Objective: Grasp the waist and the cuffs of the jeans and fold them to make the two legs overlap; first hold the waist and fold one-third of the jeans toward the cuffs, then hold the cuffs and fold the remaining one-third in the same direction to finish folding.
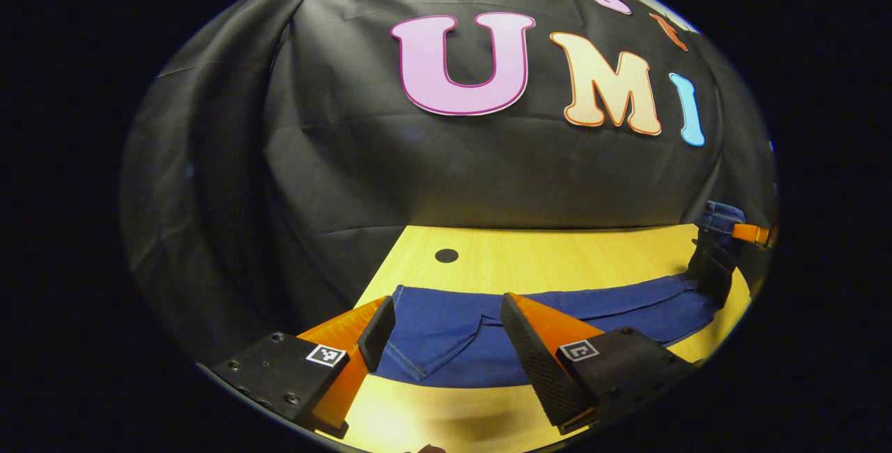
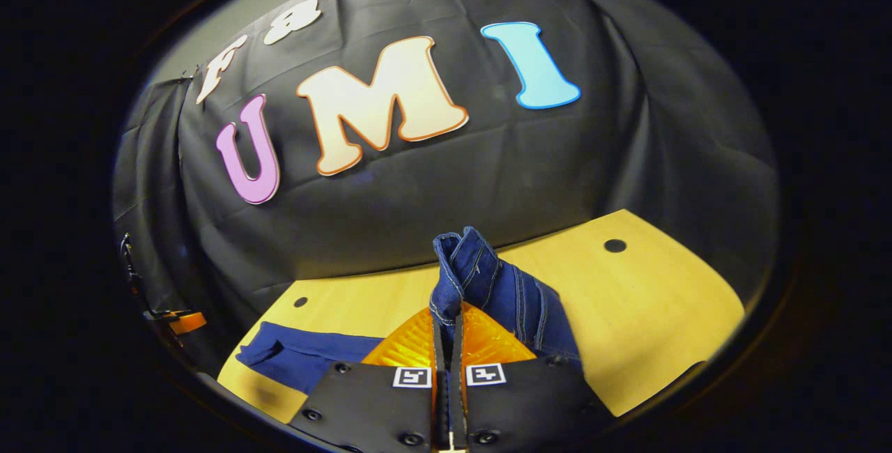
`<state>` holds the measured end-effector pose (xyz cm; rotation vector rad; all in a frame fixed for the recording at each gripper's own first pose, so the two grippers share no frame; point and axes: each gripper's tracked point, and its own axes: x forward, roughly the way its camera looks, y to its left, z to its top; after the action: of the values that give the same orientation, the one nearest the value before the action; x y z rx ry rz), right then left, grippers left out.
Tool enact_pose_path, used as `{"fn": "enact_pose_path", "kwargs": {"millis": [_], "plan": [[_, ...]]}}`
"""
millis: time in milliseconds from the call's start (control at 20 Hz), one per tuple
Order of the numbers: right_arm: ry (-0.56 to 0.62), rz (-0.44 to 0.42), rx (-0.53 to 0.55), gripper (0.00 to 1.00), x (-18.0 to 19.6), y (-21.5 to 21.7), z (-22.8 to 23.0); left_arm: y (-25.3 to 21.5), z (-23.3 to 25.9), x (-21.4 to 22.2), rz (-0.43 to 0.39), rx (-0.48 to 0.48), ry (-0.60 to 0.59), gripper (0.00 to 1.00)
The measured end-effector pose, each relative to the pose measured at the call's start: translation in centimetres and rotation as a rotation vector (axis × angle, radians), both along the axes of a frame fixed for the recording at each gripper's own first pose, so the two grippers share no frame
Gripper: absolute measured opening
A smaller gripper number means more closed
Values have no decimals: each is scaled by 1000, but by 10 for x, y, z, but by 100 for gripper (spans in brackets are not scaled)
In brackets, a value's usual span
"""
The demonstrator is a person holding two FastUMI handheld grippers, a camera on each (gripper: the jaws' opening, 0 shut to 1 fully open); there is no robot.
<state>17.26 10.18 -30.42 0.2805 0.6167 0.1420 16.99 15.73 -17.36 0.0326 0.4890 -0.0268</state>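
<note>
Jeans (image 1: 446, 341) lie lengthwise at lower centre, no thirds folded yet. My right gripper (image 2: 449, 341) clamps one raised end; my left gripper (image 1: 446, 331) gapes apart, empty.

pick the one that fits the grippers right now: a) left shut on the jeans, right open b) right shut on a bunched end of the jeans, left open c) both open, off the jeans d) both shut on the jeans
b: the right gripper pinches a bunched end of the jeans, while the left gripper stands open over them.

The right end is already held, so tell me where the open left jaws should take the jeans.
Take the near corner of the flat end of the jeans, lying between the left gripper's open jaws. Come in low over the table from its near edge, since the cloth lies flat there.
</note>
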Motion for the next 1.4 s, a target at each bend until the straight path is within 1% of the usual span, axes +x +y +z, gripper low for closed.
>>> {"fn": "enact_pose_path", "kwargs": {"millis": [200, 400, 450, 500, 550, 700, 950, 1000, 1050, 1100, 1150, 1250, 1300, 1400], "plan": [[-3, 40, 95, 4, -14, 52, -7, 21, -8, 3, -41, 9, 19, 95], [28, 50, 154, 4, -27, 100, -32, 37, -20, 9, -83, 7, 36, 95], [47, 54, 156, 4, -31, 110, -42, 40, -24, 10, -92, 3, 46, 95], [62, 56, 155, 0, -36, 118, -54, 44, -28, 9, -100, 3, 53, 95], [82, 60, 149, 4, -40, 125, -66, 47, -33, 10, -108, 5, 61, 96], [141, 68, 129, 4, -53, 144, -101, 58, -48, 8, -119, -1, 94, 95], [225, 94, 64, 4, -77, 161, -148, 73, -80, 12, -103, -23, 153, 96], [236, 99, 60, 0, -81, 164, -151, 75, -87, 13, -98, -29, 169, 96], [254, 108, 83, 4, -90, 168, -149, 77, -97, 2, -91, -37, 182, 96], [263, 105, 106, 11, -92, 172, -147, 79, -105, 3, -86, -44, 199, 96], [251, 101, 120, 39, -91, 176, -142, 83, -112, 4, -81, -46, 212, 95], [219, 92, 106, 96, -87, 174, -131, 89, -126, 4, -74, -52, 237, 96], [208, 91, 97, 98, -88, 170, -126, 91, -132, 3, -74, -58, 251, 96], [189, 98, 78, 98, -88, 164, -114, 94, -146, 3, -73, -62, 284, 96]]}}
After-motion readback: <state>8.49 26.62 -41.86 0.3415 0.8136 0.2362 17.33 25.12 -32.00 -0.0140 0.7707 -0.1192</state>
